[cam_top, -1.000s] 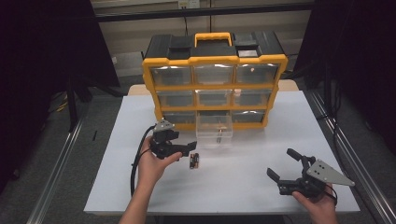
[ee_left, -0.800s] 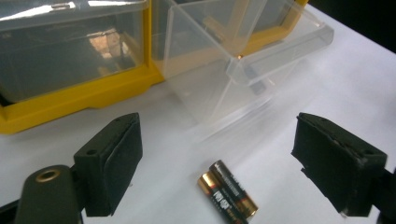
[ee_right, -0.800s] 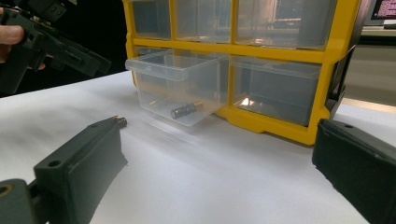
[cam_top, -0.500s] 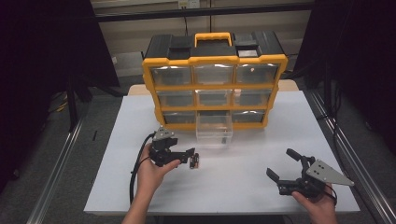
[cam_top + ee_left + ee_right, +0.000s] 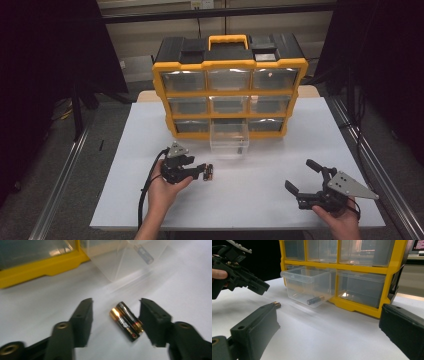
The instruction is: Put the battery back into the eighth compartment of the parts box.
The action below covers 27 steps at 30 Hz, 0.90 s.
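nearest the camera in the high view, the right hand rests low at the front right of the white counter, gripping the right hand-held gripper with its grey plate on top. its two black jaws point toward the counter's middle and stand wide apart with nothing between them; in the right gripper view they frame bare counter.

a little farther in, at the left, the left forearm comes up from the bottom edge and the left hand is wrapped around the left hand-held gripper, held low over the counter and pointing to the right, its cable looping back along the wrist. its jaws have just been closing, and the two batteries lie between them. in the left gripper view the batteries lie side by side on the counter, black with gold ends. the right jaw looks to be at their side and the left jaw is clear of them, so the jaws are part-way in and not clamped.

beyond the batteries, a clear drawer is pulled out of the bottom row, with one battery lying inside it.

farthest back stands the yellow and black organiser with clear drawers.
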### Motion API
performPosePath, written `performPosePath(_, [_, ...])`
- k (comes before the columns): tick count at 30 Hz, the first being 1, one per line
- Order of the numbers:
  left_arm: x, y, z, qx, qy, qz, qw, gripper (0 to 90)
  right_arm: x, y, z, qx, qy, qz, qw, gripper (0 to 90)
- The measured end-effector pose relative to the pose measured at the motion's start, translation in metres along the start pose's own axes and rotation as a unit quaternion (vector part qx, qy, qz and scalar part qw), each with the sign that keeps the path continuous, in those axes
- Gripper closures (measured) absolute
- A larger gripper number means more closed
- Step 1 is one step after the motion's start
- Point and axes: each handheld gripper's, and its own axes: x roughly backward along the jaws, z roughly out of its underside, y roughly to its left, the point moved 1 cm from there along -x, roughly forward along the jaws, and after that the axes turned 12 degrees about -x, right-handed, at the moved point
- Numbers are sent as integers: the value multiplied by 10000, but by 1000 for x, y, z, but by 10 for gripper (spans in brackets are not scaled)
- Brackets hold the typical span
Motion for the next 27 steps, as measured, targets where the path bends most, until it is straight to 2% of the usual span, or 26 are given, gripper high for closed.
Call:
performPosePath(2, [-4,-1,2,14,4,54,10000,499,0,0,0,2,-1,-3,10000,14])
performPosePath(6, [-10,-3,4,31,123,23,9999,526,0,0,0,19,28,-14,10000,13])
performPosePath(8, [-12,-3,5,-60,217,25,9997,539,-1,1,0,33,3,-22,10000,14])
performPosePath(9, [-14,-4,6,1,191,15,9998,543,-1,1,0,26,6,-33,10000,14])
performPosePath(10, [-14,-4,6,-45,227,-16,9997,550,-1,1,0,27,8,-39,10000,14])
performPosePath(13, [-17,-6,7,-4,249,-4,9997,566,-1,0,0,20,21,-24,10000,14])
performPosePath(14, [-17,-5,7,-58,299,10,9995,576,-1,0,0,35,22,-30,10000,14])
performPosePath(17, [-19,-8,7,41,248,58,9997,591,-1,0,0,23,5,-11,10000,14])
performPosePath(18, [-20,-8,8,1,225,66,9997,595,-1,0,0,30,16,-18,10000,14])
performPosePath(20, [-21,-9,8,40,267,63,9996,608,-1,0,0,41,10,-25,10000,14])
performPosePath(23, [-23,-10,9,-34,321,72,9995,616,-1,0,0,43,12,-31,10000,15])
performPosePath(27, [-22,-11,10,29,369,38,9993,648,-1,0,-1,6,-14,-19,10000,15])
